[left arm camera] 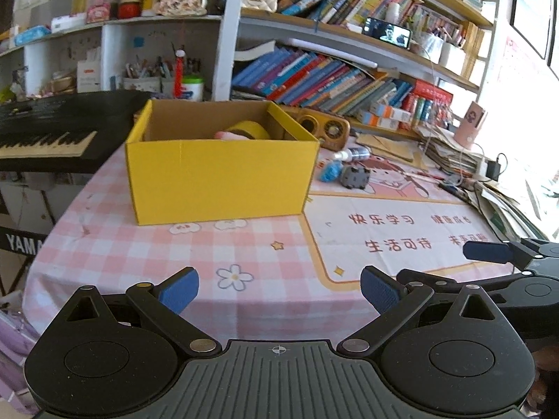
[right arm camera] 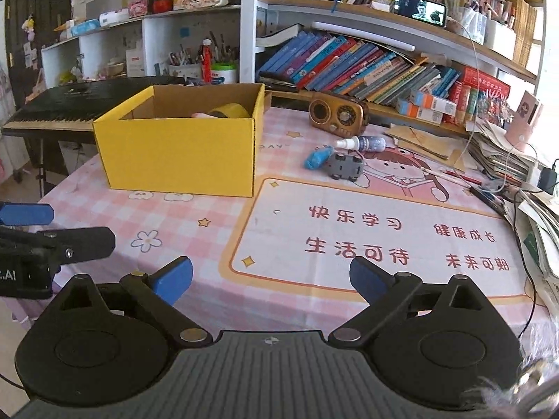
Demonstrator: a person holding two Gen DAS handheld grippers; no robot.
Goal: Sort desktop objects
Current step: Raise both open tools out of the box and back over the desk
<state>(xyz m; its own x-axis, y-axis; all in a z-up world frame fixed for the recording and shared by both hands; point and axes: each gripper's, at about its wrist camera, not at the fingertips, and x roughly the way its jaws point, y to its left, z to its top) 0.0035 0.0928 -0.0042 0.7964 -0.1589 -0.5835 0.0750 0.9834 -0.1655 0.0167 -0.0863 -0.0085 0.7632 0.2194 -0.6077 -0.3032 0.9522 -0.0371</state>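
A yellow cardboard box (left arm camera: 216,178) (right arm camera: 178,160) stands on the pink checked tablecloth, holding a yellow tape roll (left arm camera: 246,130) (right arm camera: 229,110) and something pink beside it. Right of the box lie a blue crumpled item (right arm camera: 316,158) (left arm camera: 329,170), a grey toy car (right arm camera: 344,167) (left arm camera: 354,176) and a small spray bottle (right arm camera: 363,143) (left arm camera: 351,154). My left gripper (left arm camera: 279,288) hovers open over the near cloth, nothing between its blue pads. My right gripper (right arm camera: 270,277) is open too and holds nothing, well short of the toy car.
A wooden retro radio (right arm camera: 337,113) sits behind the loose items. Stacked papers and cables (right arm camera: 503,160) crowd the table's right edge. A black keyboard (left arm camera: 45,132) stands left of the table. Bookshelves (left arm camera: 332,80) line the back.
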